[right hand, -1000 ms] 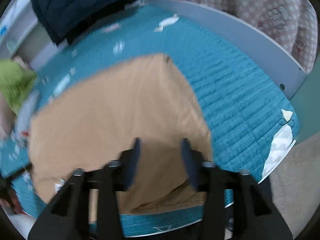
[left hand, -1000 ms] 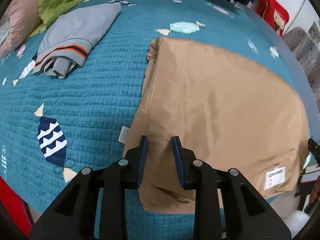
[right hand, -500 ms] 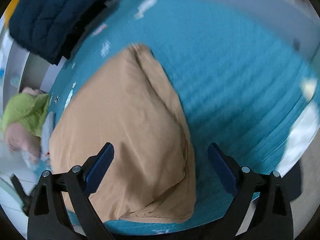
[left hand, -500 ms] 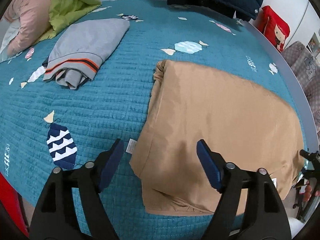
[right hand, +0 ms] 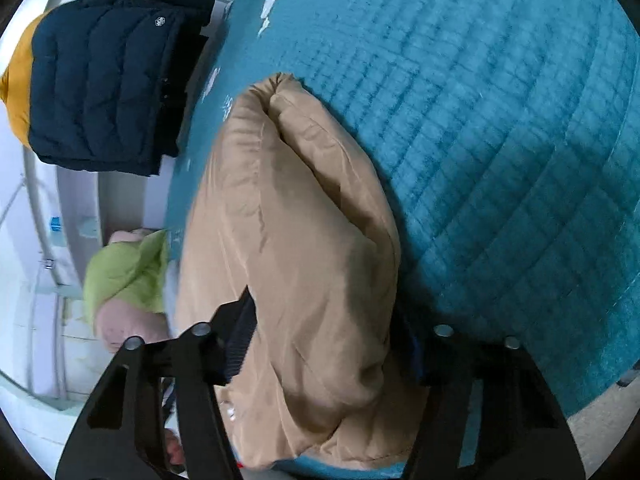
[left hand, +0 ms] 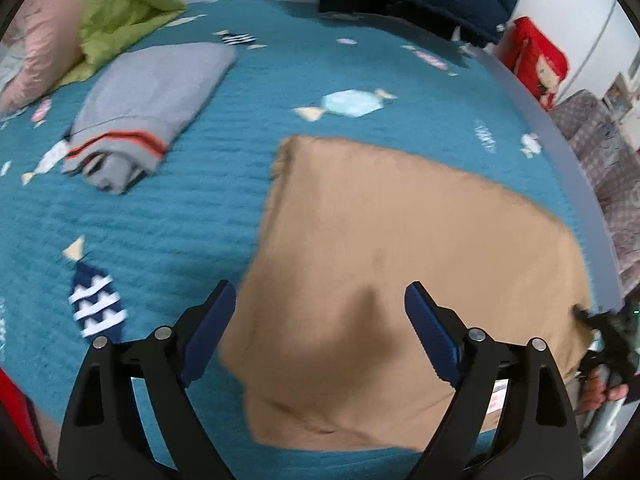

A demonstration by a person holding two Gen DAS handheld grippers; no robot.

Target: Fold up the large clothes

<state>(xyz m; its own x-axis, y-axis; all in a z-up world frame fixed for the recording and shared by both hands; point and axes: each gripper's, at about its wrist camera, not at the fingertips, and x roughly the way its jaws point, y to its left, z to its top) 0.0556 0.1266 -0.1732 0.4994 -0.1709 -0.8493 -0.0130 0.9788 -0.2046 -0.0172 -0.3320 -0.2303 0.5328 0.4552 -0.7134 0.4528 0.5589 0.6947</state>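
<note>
Tan garment (left hand: 400, 248) folded flat on teal bedspread (left hand: 180, 216), spreading ahead of left gripper (left hand: 320, 320), jaws wide and opening further, pads clear above the cloth. Right gripper (right hand: 328, 344) closing around the garment's thick folded edge, bundle between its fingers, pads apparently pressing though half hidden. Grey folded garment (left hand: 148, 100) well off, ahead-left.

Two black claw (left hand: 316, 320) frames with silver screws, blue ribbed pads (left hand: 430, 330), triangular cut-outs in the arms.
</note>
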